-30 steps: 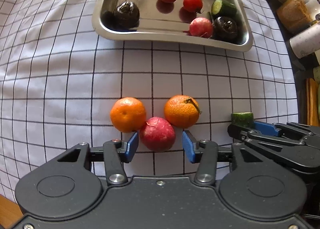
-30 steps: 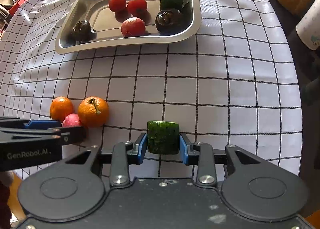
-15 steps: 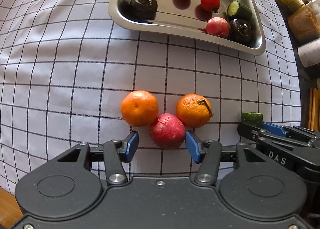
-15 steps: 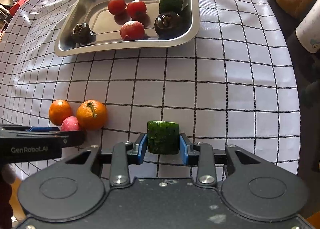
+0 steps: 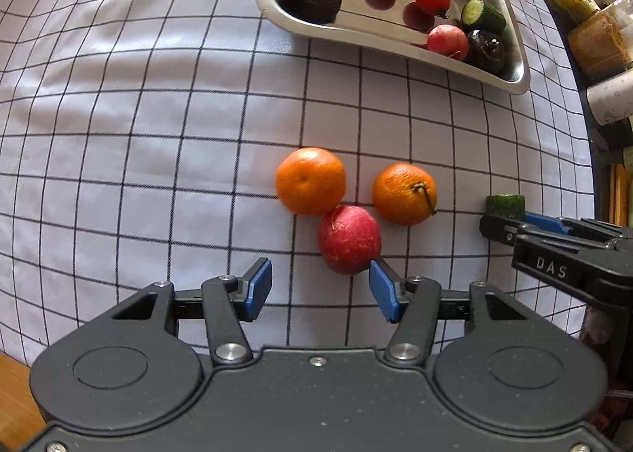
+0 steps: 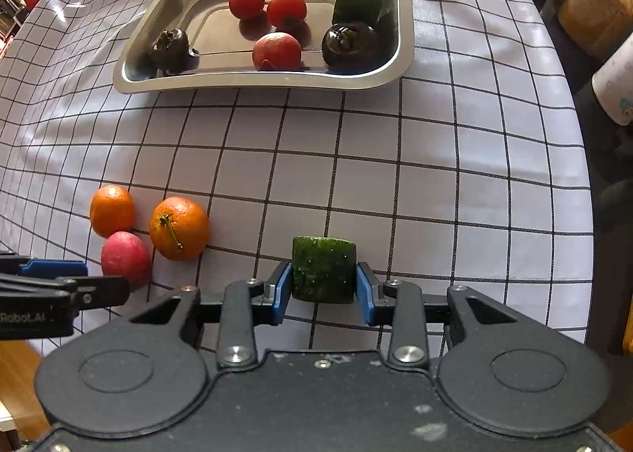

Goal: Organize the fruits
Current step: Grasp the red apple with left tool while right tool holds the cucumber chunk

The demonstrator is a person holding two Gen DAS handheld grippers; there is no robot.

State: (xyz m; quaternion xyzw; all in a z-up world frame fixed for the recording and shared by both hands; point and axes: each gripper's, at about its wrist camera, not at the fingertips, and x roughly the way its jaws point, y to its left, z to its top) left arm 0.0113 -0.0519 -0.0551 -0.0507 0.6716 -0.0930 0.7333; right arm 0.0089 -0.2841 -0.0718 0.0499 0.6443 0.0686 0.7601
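- Nearest in the right wrist view, the right gripper (image 6: 323, 288) has its blue pads pressed on both sides of a cucumber chunk (image 6: 324, 268), narrow-set and gripping it just over the checked cloth (image 6: 455, 175)
- The left gripper (image 5: 320, 290) has just been opening its jaws; they stand wide with nothing between them, and the red fruit (image 5: 349, 238) lies on the cloth off its right pad, which looks to touch it
- That fruit rests against one orange (image 5: 310, 180); the stemmed orange (image 5: 404, 193) looks just apart from it
- Judged step: the fruit has been set down with the oranges as a group; to do it well, draw the left gripper clear without brushing the fruit, since a nudge could roll it or the oranges
- The cucumber likely belongs with the other cucumber piece (image 6: 358, 5) in the tray (image 6: 138, 76); carry it level and release low
- Far off, the tray holds two tomatoes, a second red fruit and two dark fruits
- Only the right view shows the grip on the cucumber; the left view sees just its top edge behind the right gripper's finger
- Only the left view shows the bare gap between the left pads
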